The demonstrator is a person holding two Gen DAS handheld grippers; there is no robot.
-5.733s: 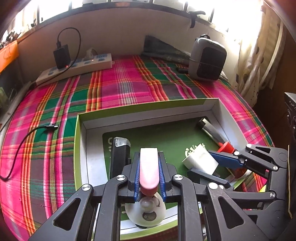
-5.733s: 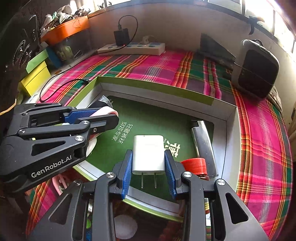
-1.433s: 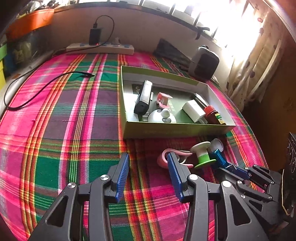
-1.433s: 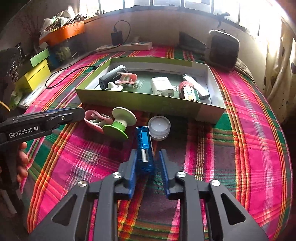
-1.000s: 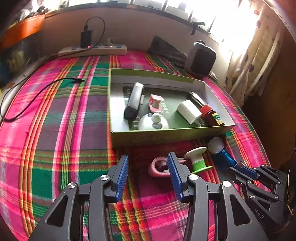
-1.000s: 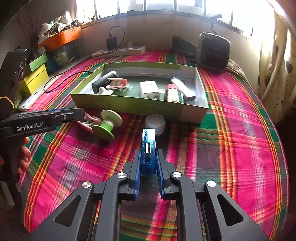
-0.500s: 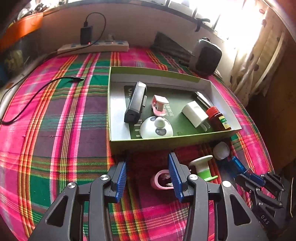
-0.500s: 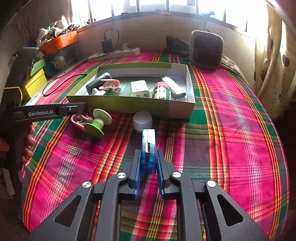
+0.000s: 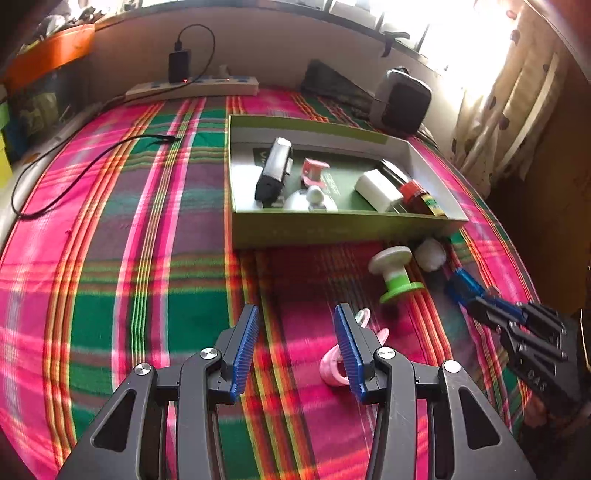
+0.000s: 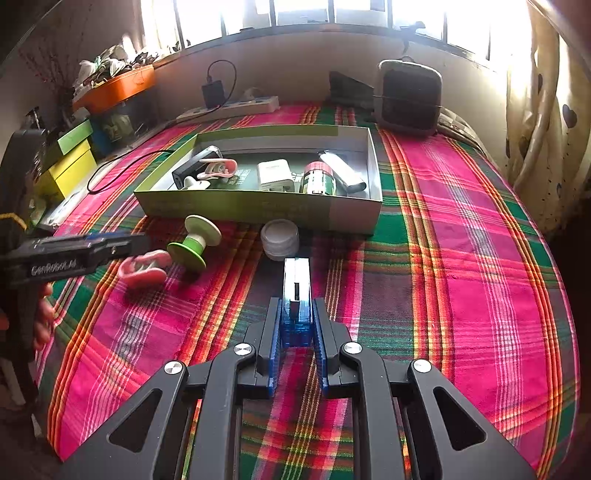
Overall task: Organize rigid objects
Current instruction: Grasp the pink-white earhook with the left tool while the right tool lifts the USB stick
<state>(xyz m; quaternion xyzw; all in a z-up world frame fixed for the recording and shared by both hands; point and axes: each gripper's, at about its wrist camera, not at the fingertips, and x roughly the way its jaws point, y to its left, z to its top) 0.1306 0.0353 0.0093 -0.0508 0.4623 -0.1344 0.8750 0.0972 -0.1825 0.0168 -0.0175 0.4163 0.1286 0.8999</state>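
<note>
Bright windows (image 10: 303, 11) above a pale wall (image 10: 295, 62) — sunlit curtain (image 10: 546, 110) at right, plaid-covered counter (image 10: 461, 240) below.

The left gripper (image 9: 293, 341) is pointing steeply downward with its jaws standing apart and nothing pressed between its pads. The right gripper (image 10: 295, 332) is also angling downward, its jaws clamping a blue block (image 10: 295, 295) that is sticking out ahead of its fingertips.

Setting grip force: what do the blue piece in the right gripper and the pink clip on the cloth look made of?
Blue piece: translucent hard plastic, glossy; light passes through its body. Pink clip: opaque plastic, smooth with a soft sheen, probably rigid; blur leaves that open.
</note>
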